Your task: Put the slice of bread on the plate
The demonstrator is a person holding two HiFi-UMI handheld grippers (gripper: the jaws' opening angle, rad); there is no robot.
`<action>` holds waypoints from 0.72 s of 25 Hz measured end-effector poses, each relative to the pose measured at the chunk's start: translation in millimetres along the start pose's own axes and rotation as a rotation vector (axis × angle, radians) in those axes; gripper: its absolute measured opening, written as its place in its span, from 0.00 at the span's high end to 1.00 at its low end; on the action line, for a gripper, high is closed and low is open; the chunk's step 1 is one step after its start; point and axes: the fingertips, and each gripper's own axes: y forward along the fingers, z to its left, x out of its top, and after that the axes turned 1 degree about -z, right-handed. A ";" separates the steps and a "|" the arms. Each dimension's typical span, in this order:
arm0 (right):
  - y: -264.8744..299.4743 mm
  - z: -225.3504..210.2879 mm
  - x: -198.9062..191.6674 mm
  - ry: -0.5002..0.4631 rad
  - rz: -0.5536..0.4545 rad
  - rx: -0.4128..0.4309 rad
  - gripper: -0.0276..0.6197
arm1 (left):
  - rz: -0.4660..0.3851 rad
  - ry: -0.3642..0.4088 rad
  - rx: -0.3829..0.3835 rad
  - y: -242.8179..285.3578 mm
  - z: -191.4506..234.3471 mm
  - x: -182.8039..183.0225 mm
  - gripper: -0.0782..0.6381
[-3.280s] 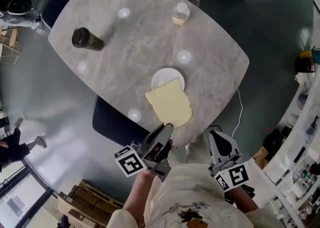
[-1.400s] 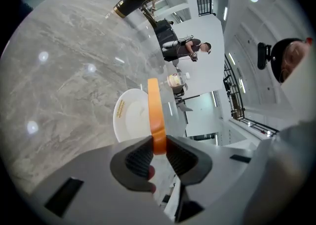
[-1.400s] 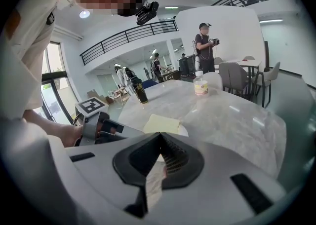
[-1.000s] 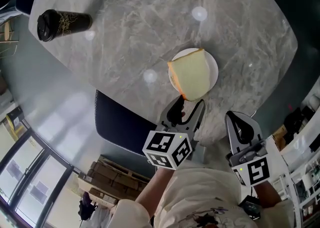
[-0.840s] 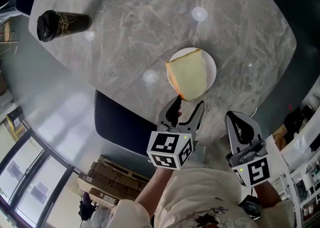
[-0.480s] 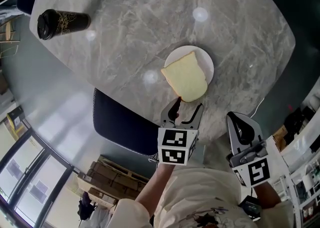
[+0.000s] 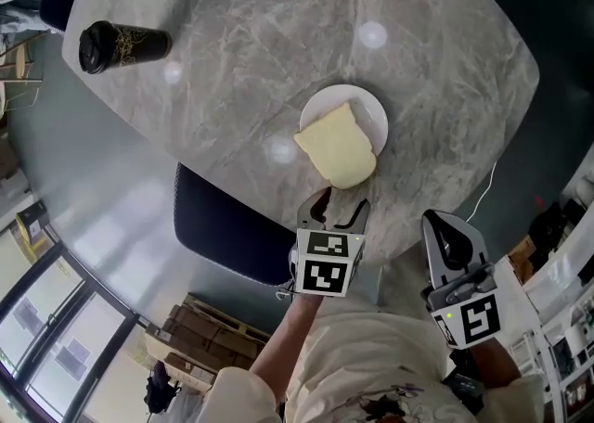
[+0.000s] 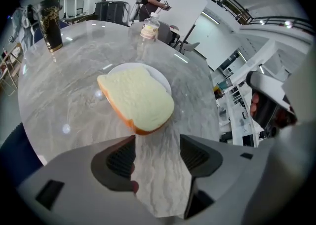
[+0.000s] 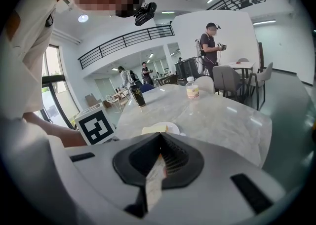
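The grey table (image 7: 445, 87) fills most of the head view. At its near edge the left gripper (image 7: 339, 209) points down. Its jaws have just been opening and now stand wide apart, with only bare table between them. The right gripper (image 7: 438, 226) is to its right, jaws closed together and empty. The white plate (image 7: 369, 108) carries the bread (image 7: 336, 146) (one end sticks out over the rim, toward the left gripper). A black cup (image 7: 121, 44) stands well apart.

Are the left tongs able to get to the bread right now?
Probably yes: the left tongs, just opened and empty, point at the bread, with only bare table between.
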 end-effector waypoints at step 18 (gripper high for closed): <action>-48.4 10.7 43.4 -0.062 -0.090 0.019 0.95 | -0.180 -0.103 -0.026 -69.2 -42.3 18.4 0.52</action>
